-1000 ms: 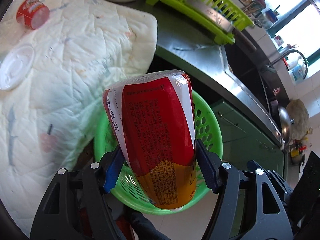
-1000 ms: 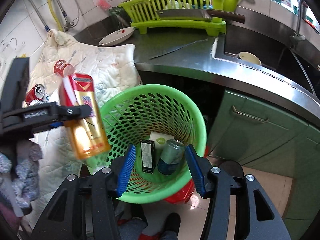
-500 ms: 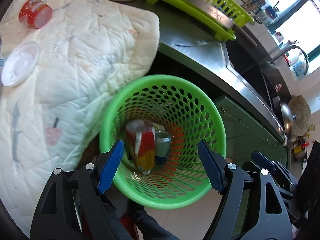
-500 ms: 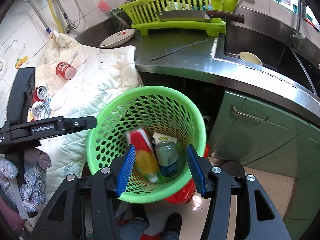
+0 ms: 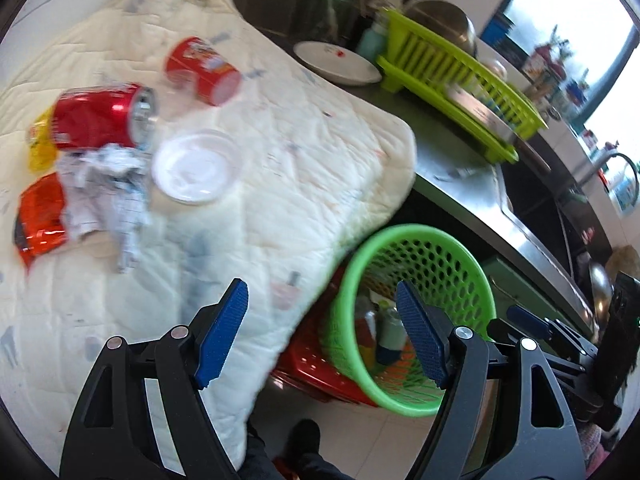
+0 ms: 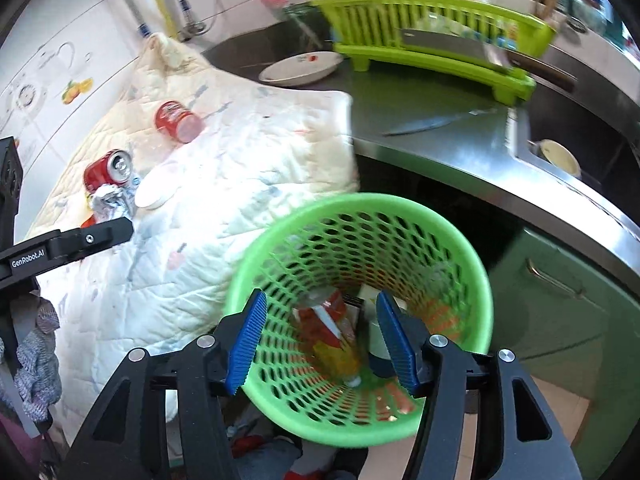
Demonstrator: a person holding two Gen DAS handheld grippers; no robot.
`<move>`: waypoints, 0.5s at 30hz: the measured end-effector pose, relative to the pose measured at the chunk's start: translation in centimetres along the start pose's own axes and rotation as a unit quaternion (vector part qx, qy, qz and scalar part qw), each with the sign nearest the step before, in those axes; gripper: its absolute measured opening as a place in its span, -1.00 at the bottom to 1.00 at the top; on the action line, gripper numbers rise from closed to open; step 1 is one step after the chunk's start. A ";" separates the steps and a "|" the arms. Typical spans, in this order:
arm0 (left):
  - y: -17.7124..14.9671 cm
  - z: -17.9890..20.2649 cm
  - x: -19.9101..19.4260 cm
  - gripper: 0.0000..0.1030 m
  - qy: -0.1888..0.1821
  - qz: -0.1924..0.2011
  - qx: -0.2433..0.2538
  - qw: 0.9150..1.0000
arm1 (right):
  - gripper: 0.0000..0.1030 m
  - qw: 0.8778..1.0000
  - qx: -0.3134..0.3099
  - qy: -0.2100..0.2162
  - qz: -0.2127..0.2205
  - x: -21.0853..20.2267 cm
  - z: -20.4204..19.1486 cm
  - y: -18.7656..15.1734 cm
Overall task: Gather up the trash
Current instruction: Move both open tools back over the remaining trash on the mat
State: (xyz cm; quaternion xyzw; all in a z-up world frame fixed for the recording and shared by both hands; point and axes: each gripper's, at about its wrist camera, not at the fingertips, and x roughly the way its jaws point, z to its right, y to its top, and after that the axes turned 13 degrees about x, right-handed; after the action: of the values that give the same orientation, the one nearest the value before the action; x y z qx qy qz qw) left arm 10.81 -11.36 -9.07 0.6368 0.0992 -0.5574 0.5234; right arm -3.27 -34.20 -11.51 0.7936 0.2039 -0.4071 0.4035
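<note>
My left gripper (image 5: 320,292) is open and empty above the edge of the white quilt (image 5: 280,168), beside the green basket (image 5: 420,248). Trash lies on the quilt: a red can (image 5: 96,116), a red tub (image 5: 204,70), a white lid (image 5: 196,166), crumpled paper (image 5: 104,184) and a red wrapper (image 5: 40,216). My right gripper (image 6: 320,300) hangs over the basket (image 6: 360,208), its jaws opening with nothing gripped. At the basket's bottom lie a red and yellow bottle (image 6: 328,328) and a can (image 6: 380,344).
A lime dish rack (image 6: 432,40), a white plate (image 6: 300,68) and a knife (image 6: 436,122) are on the steel counter. The sink (image 6: 580,140) is to the right, with green cabinets (image 6: 560,320) below. The left tool's black arm (image 6: 72,244) crosses the left edge.
The left gripper let go of the red and yellow bottle, which dropped into the basket. It then swung left over the quilt. The right gripper shifted a little and its jaws widened.
</note>
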 end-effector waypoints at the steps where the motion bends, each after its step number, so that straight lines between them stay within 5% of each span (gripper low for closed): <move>1: 0.0 -1.0 -0.6 0.46 0.009 0.005 -0.008 1.000 | 0.08 1.000 -0.006 0.003 -0.001 0.2 -0.6 0.2; 15: -1.9 -12.9 -5.0 0.46 0.093 0.037 -0.122 0.988 | 0.10 0.992 -0.102 0.064 -0.026 4.3 -11.6 2.2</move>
State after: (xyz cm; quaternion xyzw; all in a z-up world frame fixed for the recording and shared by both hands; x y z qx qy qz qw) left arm 15.49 1.79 -8.25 0.6205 0.1906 -0.4601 0.6058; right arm 6.25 -26.14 -9.95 0.7671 0.2905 -0.3428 0.4580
